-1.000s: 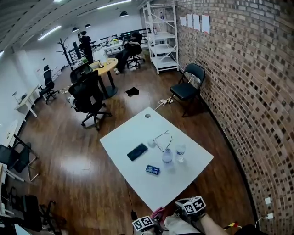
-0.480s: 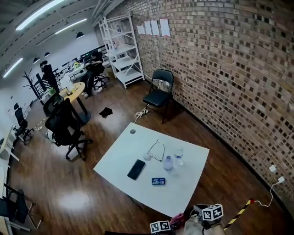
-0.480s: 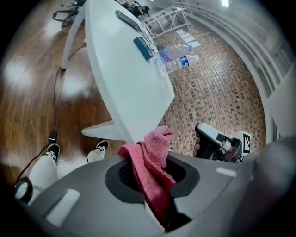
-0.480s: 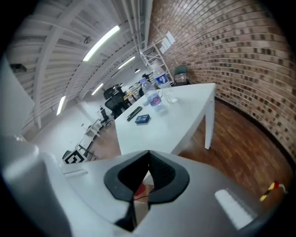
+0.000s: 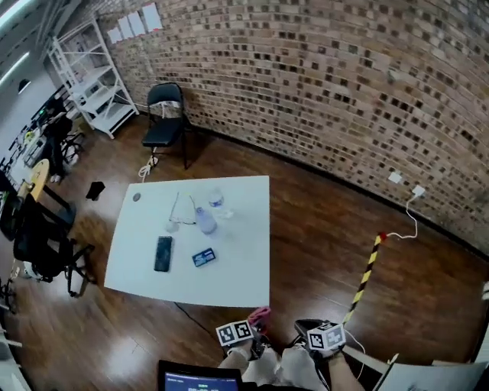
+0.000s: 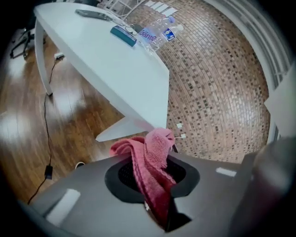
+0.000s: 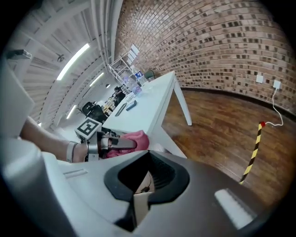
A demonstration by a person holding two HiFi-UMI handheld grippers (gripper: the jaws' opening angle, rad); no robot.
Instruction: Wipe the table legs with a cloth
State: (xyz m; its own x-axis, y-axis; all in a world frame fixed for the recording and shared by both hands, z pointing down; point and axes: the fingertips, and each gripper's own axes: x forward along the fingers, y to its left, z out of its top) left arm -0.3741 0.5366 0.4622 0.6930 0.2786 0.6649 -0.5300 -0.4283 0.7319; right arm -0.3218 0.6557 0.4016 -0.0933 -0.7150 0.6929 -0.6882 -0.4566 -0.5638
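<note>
1. In the left gripper view, a clear bottle [image 6: 155, 34] lying on the white bench [image 6: 115, 60] carries a label with blue lettering. It is only partly legible and looks like "ante".
2. A second clear bottle [image 5: 217, 200] stands just beside the first one on the bench. I cannot tell how full either is.
3. Also on the bench are a dark phone [image 5: 163, 253] and a small blue packet [image 5: 203, 257] whose print is too small to read.
4. Sheets of paper [image 5: 134, 23] hang on the brick wall, and their writing is unreadable.
5. Each gripper's cube shows black-and-white square markers and no words.
6. The left gripper [image 6: 155, 185] has its jaws clamped on the pink cloth [image 6: 150, 157]. The cloth sticks up out of the jaws, close to the near bench leg [image 6: 122, 130] but apart from it.
7. The right gripper [image 7: 138, 190] has its jaws pressed together with nothing held. It sits beside the left gripper, off the bench's near corner.
</note>
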